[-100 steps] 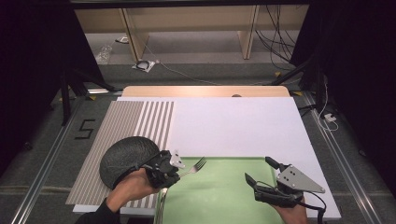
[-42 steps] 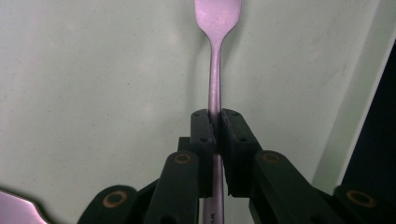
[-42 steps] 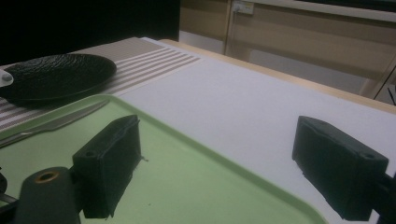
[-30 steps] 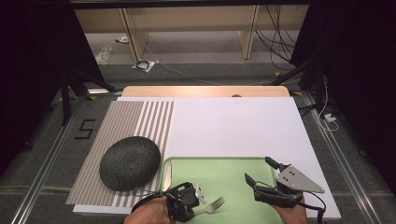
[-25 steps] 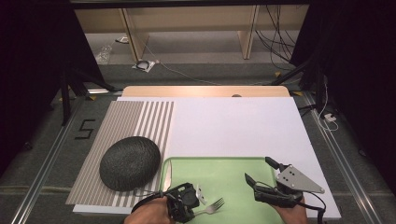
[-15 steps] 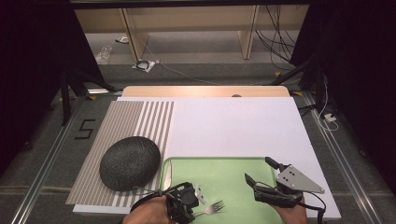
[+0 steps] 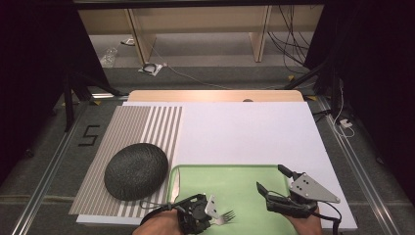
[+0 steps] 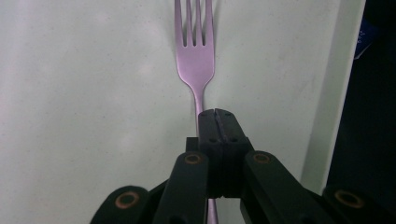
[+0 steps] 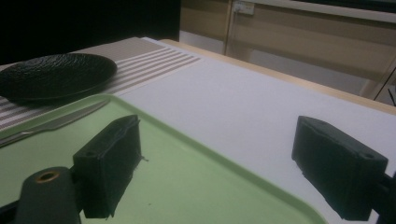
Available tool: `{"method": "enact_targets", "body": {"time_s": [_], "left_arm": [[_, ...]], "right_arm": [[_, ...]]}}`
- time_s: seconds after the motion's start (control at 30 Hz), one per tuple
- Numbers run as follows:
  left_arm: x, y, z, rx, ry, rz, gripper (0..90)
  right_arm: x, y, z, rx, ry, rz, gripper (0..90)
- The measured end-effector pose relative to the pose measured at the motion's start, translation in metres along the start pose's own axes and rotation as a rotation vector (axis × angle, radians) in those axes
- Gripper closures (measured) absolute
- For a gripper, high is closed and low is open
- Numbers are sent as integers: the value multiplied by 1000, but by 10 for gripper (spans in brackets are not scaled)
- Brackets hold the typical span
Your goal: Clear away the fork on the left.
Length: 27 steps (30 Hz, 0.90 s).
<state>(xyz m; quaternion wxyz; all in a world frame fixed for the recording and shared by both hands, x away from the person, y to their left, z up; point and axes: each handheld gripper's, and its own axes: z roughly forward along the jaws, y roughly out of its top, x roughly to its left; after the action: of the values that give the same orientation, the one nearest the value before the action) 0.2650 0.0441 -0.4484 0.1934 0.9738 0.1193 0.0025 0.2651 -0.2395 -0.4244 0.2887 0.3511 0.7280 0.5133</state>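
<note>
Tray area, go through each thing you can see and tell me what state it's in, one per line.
Fork: lying on the tray, tines pointing away, handle clamped.
Left gripper: shut on the fork's handle, jaws just closed.
Right gripper: open, nothing between the jaws, over the tray's right part.
Knife: lying flat at the tray's left edge, untouched.
Green tray: flat on the white mat.
Black plate: empty, on the striped mat.

A black textured plate (image 7: pixel 136 171) sits on a striped placemat (image 7: pixel 137 137) at the left of the white tabletop (image 7: pixel 244 132). A knife (image 7: pixel 175 180) lies along the left edge of the green tray (image 7: pixel 244 178), just beside the plate. Cables (image 7: pixel 288 34) trail across the floor beyond.
</note>
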Motion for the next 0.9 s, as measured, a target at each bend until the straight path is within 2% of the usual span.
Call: {"method": "enact_targets", "body": {"time_s": [0.17, 0.37, 0.9], "left_arm": [[-2, 0, 7, 10, -3, 14, 895], [-2, 0, 13, 17, -10, 2, 895], [10, -5, 10, 20, 43, -21, 895]], "right_arm": [[0, 0, 0, 1, 1, -1, 163], [0, 0, 0, 1, 1, -4, 163], [0, 0, 0, -1, 0, -3, 163]]}}
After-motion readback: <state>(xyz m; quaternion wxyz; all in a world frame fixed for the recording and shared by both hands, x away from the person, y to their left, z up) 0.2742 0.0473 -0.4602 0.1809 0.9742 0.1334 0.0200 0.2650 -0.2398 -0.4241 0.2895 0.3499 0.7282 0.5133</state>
